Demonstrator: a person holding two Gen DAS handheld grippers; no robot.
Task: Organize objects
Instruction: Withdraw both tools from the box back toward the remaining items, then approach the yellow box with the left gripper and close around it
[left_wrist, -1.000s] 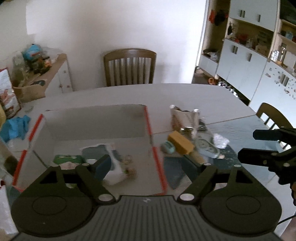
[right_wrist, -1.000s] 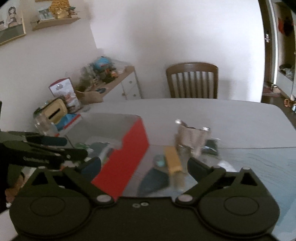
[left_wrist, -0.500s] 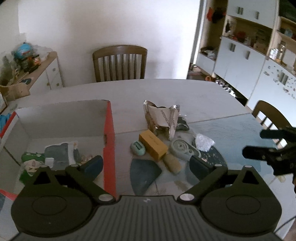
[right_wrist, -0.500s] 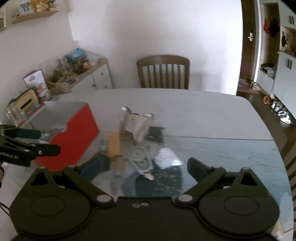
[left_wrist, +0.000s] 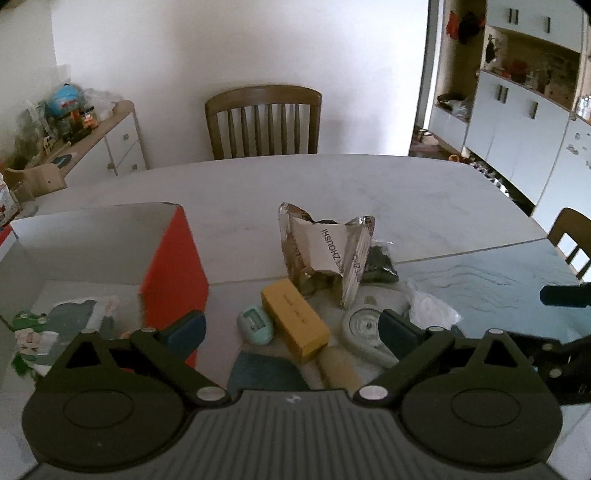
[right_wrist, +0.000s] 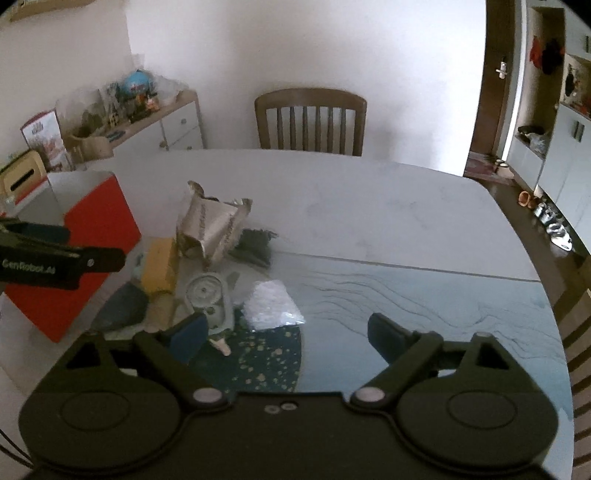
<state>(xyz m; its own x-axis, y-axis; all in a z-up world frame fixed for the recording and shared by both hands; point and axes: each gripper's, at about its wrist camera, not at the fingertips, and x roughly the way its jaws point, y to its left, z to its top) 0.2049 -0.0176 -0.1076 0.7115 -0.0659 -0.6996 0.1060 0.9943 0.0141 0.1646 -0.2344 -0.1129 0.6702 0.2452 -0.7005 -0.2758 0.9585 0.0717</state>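
Observation:
A loose pile lies on the table right of the open red-sided box (left_wrist: 173, 266): a yellow box (left_wrist: 295, 317), a mint oval thing (left_wrist: 255, 325), a torn silver foil bag (left_wrist: 328, 251), a grey round dispenser (left_wrist: 364, 328), a clear plastic bag (left_wrist: 430, 310) and a dark packet (left_wrist: 378, 260). My left gripper (left_wrist: 291, 332) hangs open over the yellow box, holding nothing. My right gripper (right_wrist: 286, 334) is open with its jaws closing. The clear plastic bag (right_wrist: 271, 302) lies just ahead of its fingers, untouched. The grey dispenser (right_wrist: 207, 291) sits by its left finger.
The red box (right_wrist: 92, 240) holds several soft items (left_wrist: 55, 325). A dark speckled mat (right_wrist: 269, 354) lies under the right gripper. A wooden chair (left_wrist: 262, 122) stands at the table's far side. A cluttered sideboard (right_wrist: 147, 114) is at the back left, cabinets (left_wrist: 517, 122) at the right.
The left gripper has swung right, from above the box's inside to above the pile, with its jaws wider. The right gripper has moved right and lower, toward the clear bag.

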